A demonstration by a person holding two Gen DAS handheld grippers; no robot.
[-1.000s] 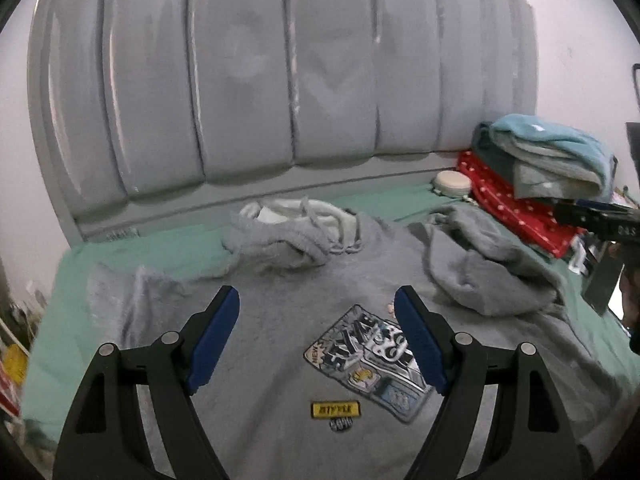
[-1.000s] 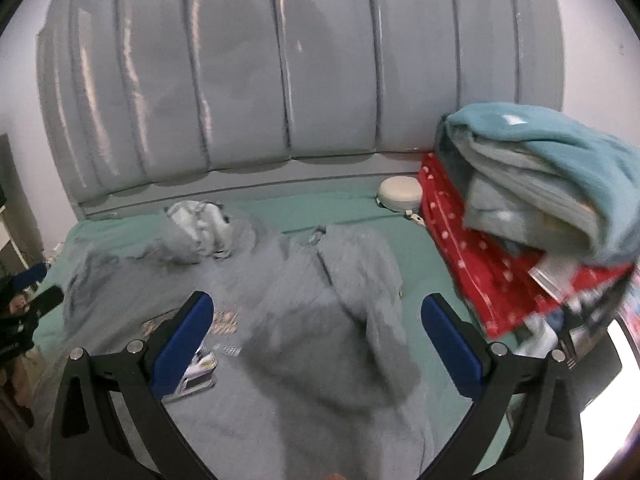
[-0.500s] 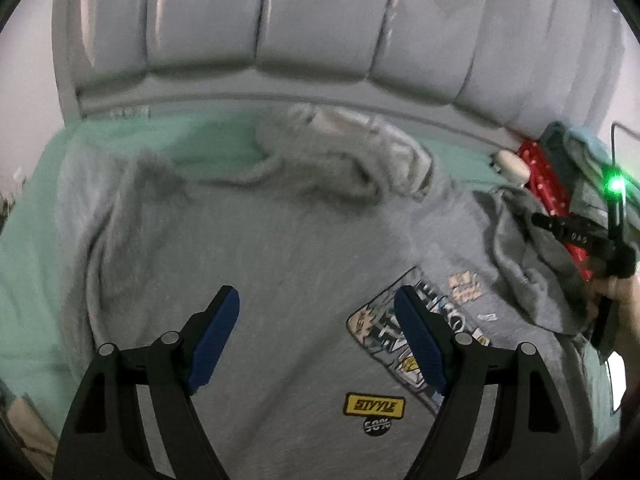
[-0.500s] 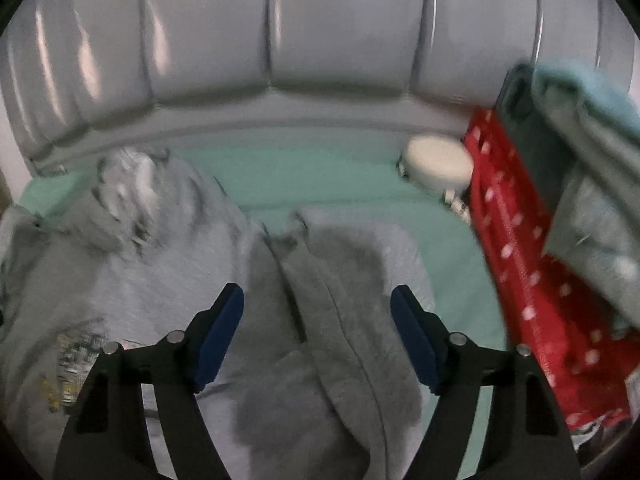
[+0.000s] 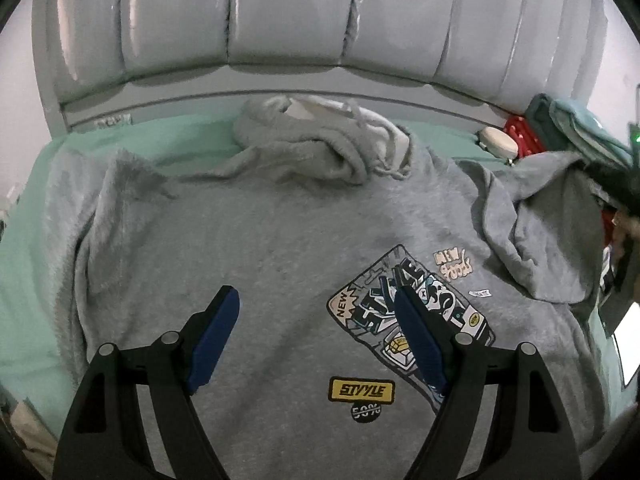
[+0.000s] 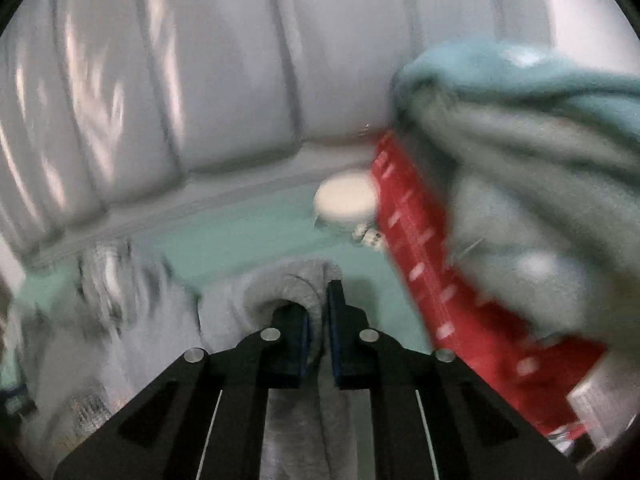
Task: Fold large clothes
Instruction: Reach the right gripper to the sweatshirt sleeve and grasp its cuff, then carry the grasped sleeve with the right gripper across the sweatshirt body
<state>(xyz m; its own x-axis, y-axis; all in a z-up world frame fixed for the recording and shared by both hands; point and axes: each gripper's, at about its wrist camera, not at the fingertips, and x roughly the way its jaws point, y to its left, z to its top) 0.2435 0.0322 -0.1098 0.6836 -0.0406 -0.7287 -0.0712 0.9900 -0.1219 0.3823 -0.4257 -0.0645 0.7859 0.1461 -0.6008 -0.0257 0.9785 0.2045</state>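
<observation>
Lengthwise, hoodie (image 5: 260, 248) flat on bed, hood (image 5: 320, 140) toward headboard (image 5: 320, 20).

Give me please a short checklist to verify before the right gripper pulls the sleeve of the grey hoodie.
1. Right gripper has the sleeve cuff between its jaws: ok, the jaws are closed on the fabric.
2. Left gripper free to help: ok, jaws open and holding nothing, above the hoodie chest.
3. Grey hoodie lies front side up on the green sheet: ok, the STYYLE patch shows.
4. Other sleeve flat: not ok, it is rumpled at the edge.
5. Hood flat: not ok, bunched.
6. Sleeve path clear of the folded stack: cannot tell, the right view is blurred.
</observation>
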